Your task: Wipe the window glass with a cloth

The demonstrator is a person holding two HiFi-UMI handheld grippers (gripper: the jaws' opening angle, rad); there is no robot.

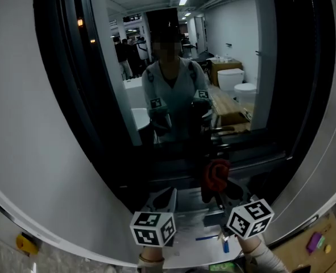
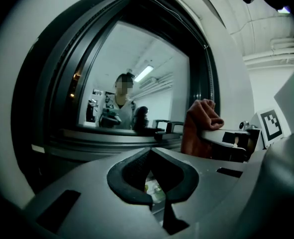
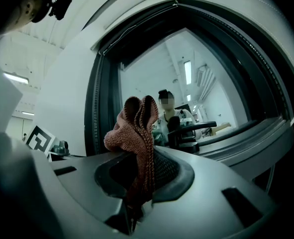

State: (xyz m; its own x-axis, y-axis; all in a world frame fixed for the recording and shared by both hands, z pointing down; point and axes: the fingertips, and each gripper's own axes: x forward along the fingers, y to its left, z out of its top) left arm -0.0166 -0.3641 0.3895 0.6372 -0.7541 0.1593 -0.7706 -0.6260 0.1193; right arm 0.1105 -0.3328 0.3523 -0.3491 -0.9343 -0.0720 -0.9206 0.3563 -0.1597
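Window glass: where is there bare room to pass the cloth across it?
The window glass is open between the dark frame left and right. It is crowded low down, where the right gripper holds the cloth beside the left gripper.

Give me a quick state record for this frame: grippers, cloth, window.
left gripper: jaws shut, empty
right gripper: shut on cloth
cloth: reddish knit, bunched, sticks out above the jaws
window glass: mirrors the room and both grippers
window frame: dark
cloth touching glass: cannot tell
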